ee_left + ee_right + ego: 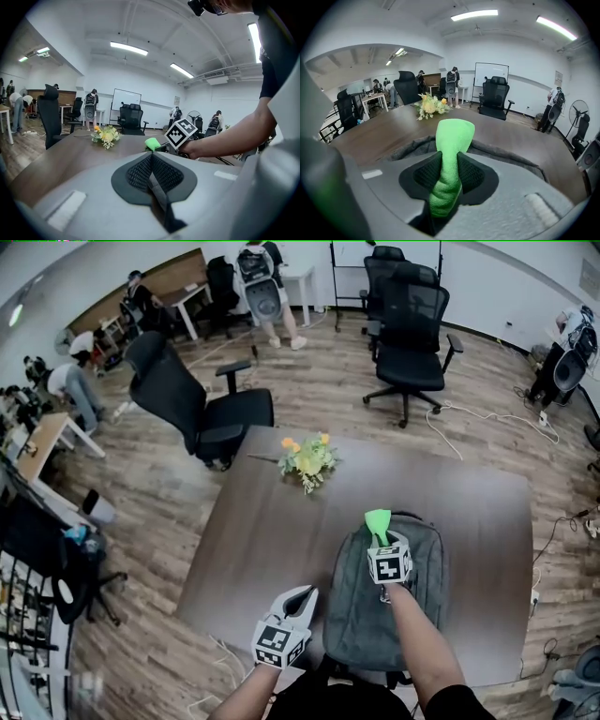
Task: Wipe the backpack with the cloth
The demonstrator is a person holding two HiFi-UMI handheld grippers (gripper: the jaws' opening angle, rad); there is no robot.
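Right claw clamped on cloth, over backpack on tabletop. Left claw pressed together, empty, just beside backpack.

Backpack filling near right part of table. Flower bunch sitting near far edge, well apart. Bare wood lying open left of backpack; office chair standing beyond far left corner.
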